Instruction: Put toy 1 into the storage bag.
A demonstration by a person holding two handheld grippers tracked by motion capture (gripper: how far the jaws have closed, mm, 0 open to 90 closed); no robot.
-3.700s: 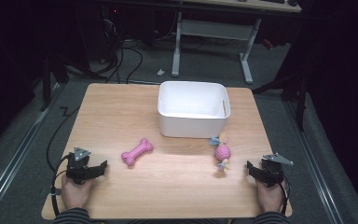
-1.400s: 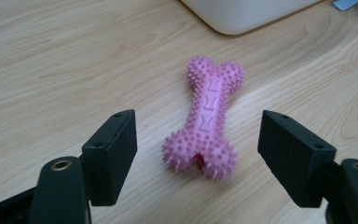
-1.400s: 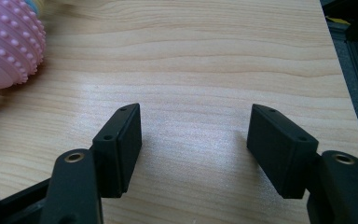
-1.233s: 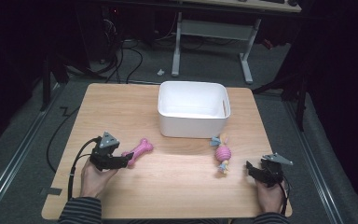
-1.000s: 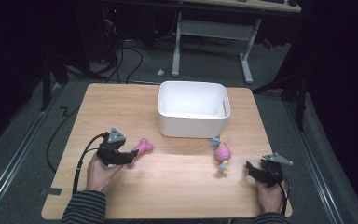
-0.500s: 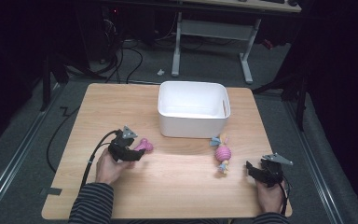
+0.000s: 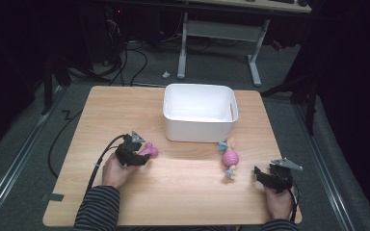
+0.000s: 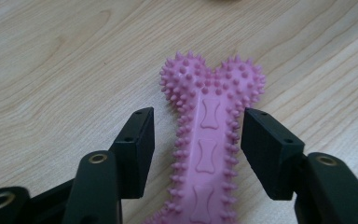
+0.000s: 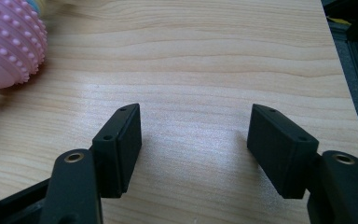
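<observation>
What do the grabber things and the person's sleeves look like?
Each gripper, left gripper and right gripper, is black with a grey three-cornered plate on top, blocky black fingers and a trailing black cable. The sleeves are dark with thin light stripes.

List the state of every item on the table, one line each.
Pink spiky rubber bone toy: flat on the table, between the left gripper's jaws.
Left gripper: jaws just closing, gap on one side.
Right gripper: open, empty.
White plastic bin: upright, empty.
Pink ball rope toy: lying untouched.
</observation>
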